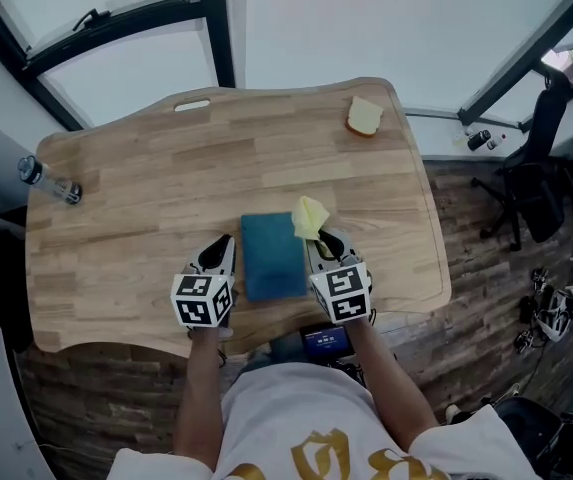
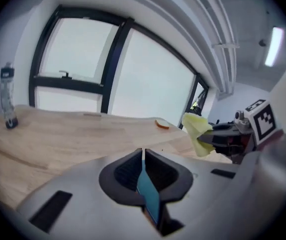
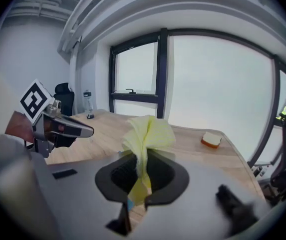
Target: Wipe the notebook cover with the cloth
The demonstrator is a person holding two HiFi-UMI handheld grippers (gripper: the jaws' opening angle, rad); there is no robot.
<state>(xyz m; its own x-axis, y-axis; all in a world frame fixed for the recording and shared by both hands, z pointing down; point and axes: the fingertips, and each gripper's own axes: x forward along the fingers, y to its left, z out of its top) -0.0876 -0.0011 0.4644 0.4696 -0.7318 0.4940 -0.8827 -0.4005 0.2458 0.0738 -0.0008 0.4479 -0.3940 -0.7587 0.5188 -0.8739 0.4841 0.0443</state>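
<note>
The left gripper (image 1: 222,256) has its jaws clenched on the left edge of the teal notebook (image 1: 272,258); in the left gripper view the cover shows as a thin teal blade pinched between the two pads. The right gripper (image 1: 320,242) has its jaws clenched on the yellow cloth (image 1: 310,216), which bunches upward out of the jaws and hangs a short tail below them. In the head view the notebook sits between the two grippers over the near-centre of the wooden surface (image 1: 146,168), long side pointing away from the person. The cloth is at the notebook's far right corner; contact between the two cannot be confirmed. Whether the notebook rests flat on the surface cannot be told. A bottle (image 1: 51,181) stands near the surface's left edge. A tan block (image 1: 364,116) lies at the far right corner. A chair (image 1: 531,183) stands on the floor to the right
</note>
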